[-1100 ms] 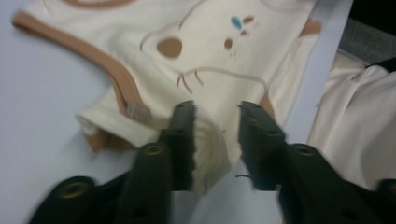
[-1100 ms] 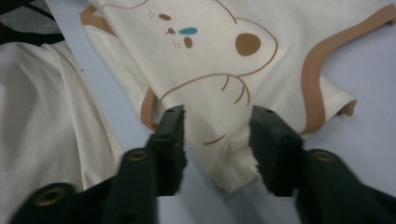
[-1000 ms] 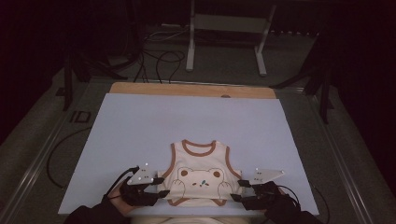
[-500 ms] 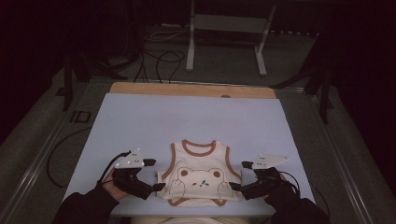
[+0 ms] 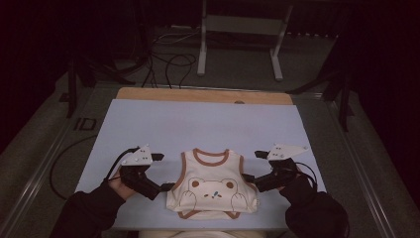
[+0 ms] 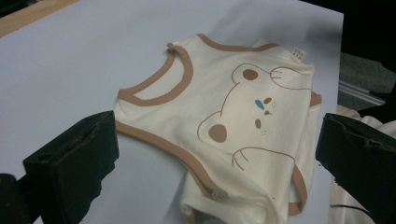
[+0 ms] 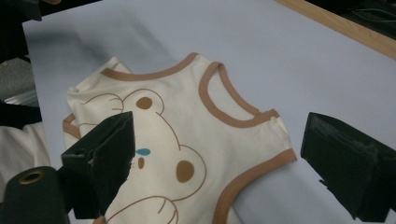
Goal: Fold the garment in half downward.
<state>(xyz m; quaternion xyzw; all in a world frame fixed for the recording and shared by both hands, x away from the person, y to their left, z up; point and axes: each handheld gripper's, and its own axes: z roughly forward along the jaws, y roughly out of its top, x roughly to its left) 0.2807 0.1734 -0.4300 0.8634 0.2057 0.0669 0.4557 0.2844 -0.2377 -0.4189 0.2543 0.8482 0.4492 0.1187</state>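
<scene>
High view: a small cream vest point(image 5: 212, 186) with brown trim and a bear print lies flat near the front edge of the table point(image 5: 198, 124), neckline away from the person. Left gripper point(image 5: 157, 174) sits just beside the vest's left side, right gripper point(image 5: 251, 167) just beside its right side; each is held in a dark-sleeved hand. Jaws of both stand apart with nothing between them; whether the lower jaw tips touch the cloth edges cannot be told from here.

Left gripper view: jaws wide apart, vest point(image 6: 224, 126) lying between and beyond them. Lower hem is doubled under at the near corner, and a small white tag shows at the far side; the high view resolves neither.

Right gripper view: jaws likewise spread, released. Armhole trim and bear's ear and eye print point(image 7: 187, 140) are clear, cloth smooth.

Surface: pale lilac-blue sheet over the table, with a strip of bare wood point(image 5: 203, 95) along the far edge. Room is dark; cables point(image 5: 171, 62) lie on the floor beyond, beside a metal stand point(image 5: 240, 44).
</scene>
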